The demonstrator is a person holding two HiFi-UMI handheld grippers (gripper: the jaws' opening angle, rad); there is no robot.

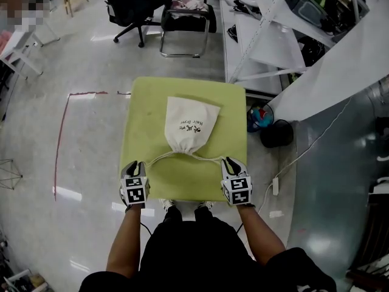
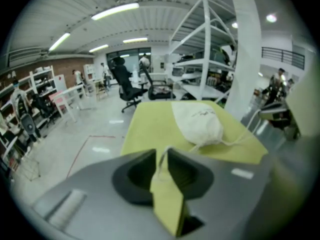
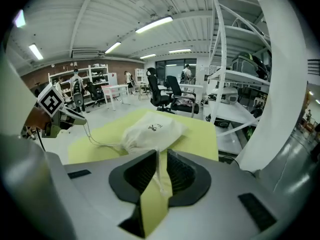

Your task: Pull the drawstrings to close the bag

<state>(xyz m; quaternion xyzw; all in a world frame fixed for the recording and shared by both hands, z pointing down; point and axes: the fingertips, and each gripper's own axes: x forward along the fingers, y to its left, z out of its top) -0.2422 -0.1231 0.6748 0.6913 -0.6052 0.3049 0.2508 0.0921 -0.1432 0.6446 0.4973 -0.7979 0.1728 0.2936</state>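
Observation:
A white drawstring bag point(image 1: 189, 126) lies in the middle of the green table point(image 1: 143, 102), its neck cinched and facing me. Two cords run from the neck along the near edge. The left cord point(image 1: 155, 158) reaches my left gripper point(image 1: 135, 165); in the left gripper view it lies loose in the small gap of that gripper point(image 2: 160, 156), which is open. The right cord point(image 1: 209, 159) ends in my right gripper point(image 1: 230, 161), which is shut on it point(image 3: 161, 156). The bag also shows ahead in both gripper views point(image 2: 200, 121) point(image 3: 150, 131).
Black office chairs point(image 1: 137, 5) and a metal-framed chair point(image 1: 185, 17) stand beyond the table. White shelving point(image 1: 267, 35) flanks the right side. A black bag point(image 1: 276, 132) and a power strip point(image 1: 275, 186) lie on the floor at the right. Red tape point(image 1: 61, 132) marks the floor at the left.

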